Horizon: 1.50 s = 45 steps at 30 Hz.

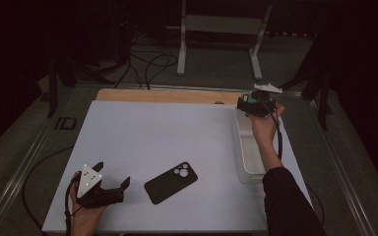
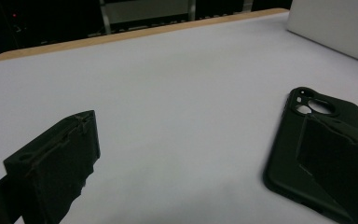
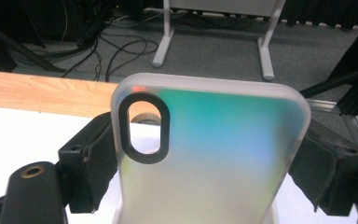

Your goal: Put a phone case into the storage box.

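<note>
A black phone case lies camera-holes up near the front of the white mat. My left gripper rests just left of it, open, with nothing between its jaws. In the left gripper view the black case lies partly behind the right jaw of that gripper. At the far right, my right gripper hangs over the far end of a white tray. It is shut on a frosted, teal-tinted phone case, which stands upright between the jaws of the gripper.
A wooden table edge runs along the far side of the mat. Beyond it, cables and a white stand sit on the floor. The tray's side wall shows at the top right of the left gripper view.
</note>
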Tool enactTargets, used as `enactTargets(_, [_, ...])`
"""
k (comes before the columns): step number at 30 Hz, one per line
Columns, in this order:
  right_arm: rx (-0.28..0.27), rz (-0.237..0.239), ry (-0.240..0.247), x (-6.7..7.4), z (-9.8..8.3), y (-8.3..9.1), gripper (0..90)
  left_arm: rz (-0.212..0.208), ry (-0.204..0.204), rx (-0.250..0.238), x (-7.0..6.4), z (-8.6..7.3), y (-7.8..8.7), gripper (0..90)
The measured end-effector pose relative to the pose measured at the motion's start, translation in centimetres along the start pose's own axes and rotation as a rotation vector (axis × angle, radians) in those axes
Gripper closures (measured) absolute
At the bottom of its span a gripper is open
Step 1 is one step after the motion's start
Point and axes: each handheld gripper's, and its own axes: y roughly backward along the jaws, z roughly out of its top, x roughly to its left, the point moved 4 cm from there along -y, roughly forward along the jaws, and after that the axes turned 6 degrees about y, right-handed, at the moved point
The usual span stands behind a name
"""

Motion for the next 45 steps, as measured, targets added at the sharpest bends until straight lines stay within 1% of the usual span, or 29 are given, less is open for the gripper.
enactTargets(3, [0.008, 0.0, -0.015, 0.0, -0.4, -0.4, 16.2, 0.002, -0.003, 0.001, -0.1, 0.0, 0.0, 0.0])
enactTargets(13, [0.04, -0.016, -0.016, 0.0, -1.2, -1.7, 16.1, 0.001, 0.0, 0.001, 0.0, -0.1, 0.0, 0.0])
enactTargets(14, [0.044, -0.013, -0.014, 0.1, -1.3, -1.8, 16.1, 0.001, 0.0, 0.002, 0.0, -0.1, 0.0, 0.0])
enactTargets(16, [0.055, -0.021, 0.003, 0.2, -1.4, -2.0, 16.1, 0.001, 0.001, 0.003, 0.0, -0.1, 0.0, 0.0])
enactTargets(20, [0.063, -0.028, 0.003, 0.2, -1.5, -2.4, 16.1, 0.001, 0.003, 0.002, 0.0, -0.1, 0.0, 0.0])
enactTargets(23, [0.083, -0.035, 0.006, 0.1, -1.8, -2.7, 16.1, 0.0, 0.004, 0.003, 0.0, -0.2, 0.0, 0.0])
enactTargets(24, [0.083, -0.044, 0.009, 0.0, -1.8, -2.7, 16.1, 0.001, 0.003, 0.003, 0.0, -0.2, 0.0, 0.0])
enactTargets(27, [0.073, -0.037, 0.0, 0.0, -1.8, -2.7, 16.0, 0.0, 0.003, 0.005, 0.0, -0.2, 0.0, 0.0])
enactTargets(32, [0.073, -0.039, 0.007, 0.0, -1.8, -2.8, 16.0, 0.0, 0.004, 0.003, 0.0, -0.2, 0.0, 0.0])
enactTargets(36, [0.082, -0.029, 0.006, 0.0, -1.7, -2.9, 15.8, -0.001, 0.002, 0.004, 0.0, -0.2, 0.0, 0.0])
enactTargets(37, [0.084, -0.027, 0.004, -0.1, -1.7, -2.9, 15.3, -0.001, 0.003, 0.004, 0.0, -0.2, 0.0, 0.0])
enactTargets(38, [0.087, -0.016, 0.001, -0.1, -1.7, -2.9, 12.9, -0.002, 0.003, 0.005, 0.0, -0.2, 0.0, 0.0])
enactTargets(40, [0.098, -0.015, 0.005, -0.2, -1.6, -3.0, 9.5, -0.002, 0.003, 0.004, 0.0, -0.2, 0.0, 0.0])
enactTargets(44, [0.088, -0.019, -0.01, -0.2, -1.4, -2.9, 8.5, -0.001, 0.006, 0.004, 0.0, -0.2, 0.0, 0.0])
enactTargets(45, [0.082, -0.007, -0.011, -0.2, -1.4, -2.9, 8.5, 0.0, 0.004, 0.003, 0.0, -0.2, 0.0, 0.0])
